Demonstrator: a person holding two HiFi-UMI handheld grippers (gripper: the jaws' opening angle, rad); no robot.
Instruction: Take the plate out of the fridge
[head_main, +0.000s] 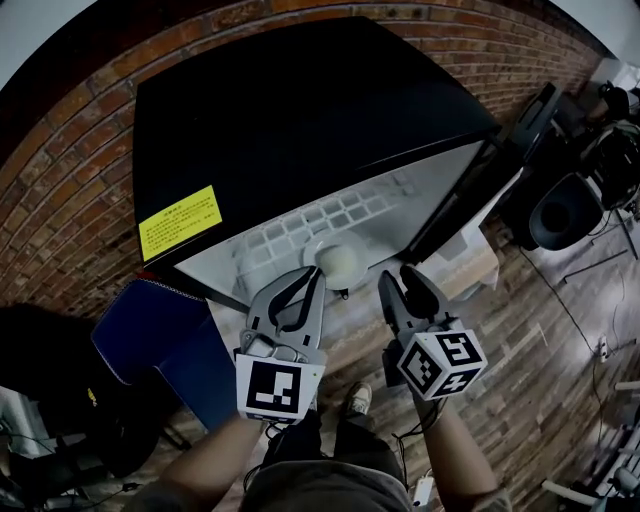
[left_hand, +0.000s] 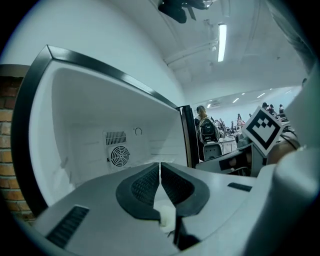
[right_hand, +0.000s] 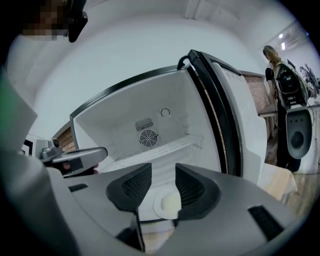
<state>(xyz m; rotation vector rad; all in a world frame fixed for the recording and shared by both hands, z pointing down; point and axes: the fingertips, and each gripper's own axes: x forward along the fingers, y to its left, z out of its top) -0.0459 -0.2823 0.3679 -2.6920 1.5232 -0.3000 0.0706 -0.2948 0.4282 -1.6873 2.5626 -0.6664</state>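
Note:
A small white plate with a pale round lump on it lies on the white floor of the open black fridge, near its front edge. My left gripper is shut, its tips at the plate's left rim; in the left gripper view the pads meet with nothing showing between them. My right gripper stands open just right of the plate. In the right gripper view the plate shows low in the gap of that gripper, untouched by the pads.
The fridge door hangs open to the right. A wire shelf spans the white interior, with a fan grille on the back wall. A blue case sits left, a cardboard box right. A brick wall stands behind.

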